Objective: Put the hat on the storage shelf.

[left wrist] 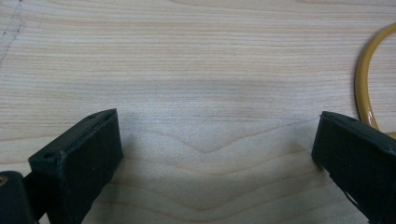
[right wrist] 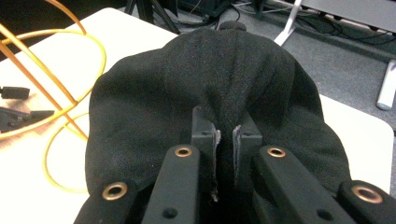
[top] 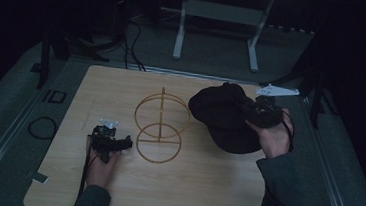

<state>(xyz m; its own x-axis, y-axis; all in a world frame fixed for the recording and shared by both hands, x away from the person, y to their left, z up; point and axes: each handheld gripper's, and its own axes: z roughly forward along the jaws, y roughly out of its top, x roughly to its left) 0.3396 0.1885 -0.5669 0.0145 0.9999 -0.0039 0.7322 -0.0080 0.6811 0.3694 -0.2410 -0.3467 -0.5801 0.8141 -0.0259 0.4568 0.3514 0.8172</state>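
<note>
- High view: the right gripper [top: 259,111] pinches the black cap [top: 222,117] on the wooden table [top: 204,185], right beside the yellow wire stand [top: 160,128]. A swinging cap could knock it over.
- Left gripper view: the left gripper [left wrist: 212,154] rests with jaws wide apart, holding nothing.
- Right gripper view: only a thin fold is pinched, so the cap might slip out.

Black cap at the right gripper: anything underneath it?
The black cap rests on the wooden table, a fold pinched in the right gripper. Bare wood surrounds it; whatever lies beneath the fabric is covered.
</note>
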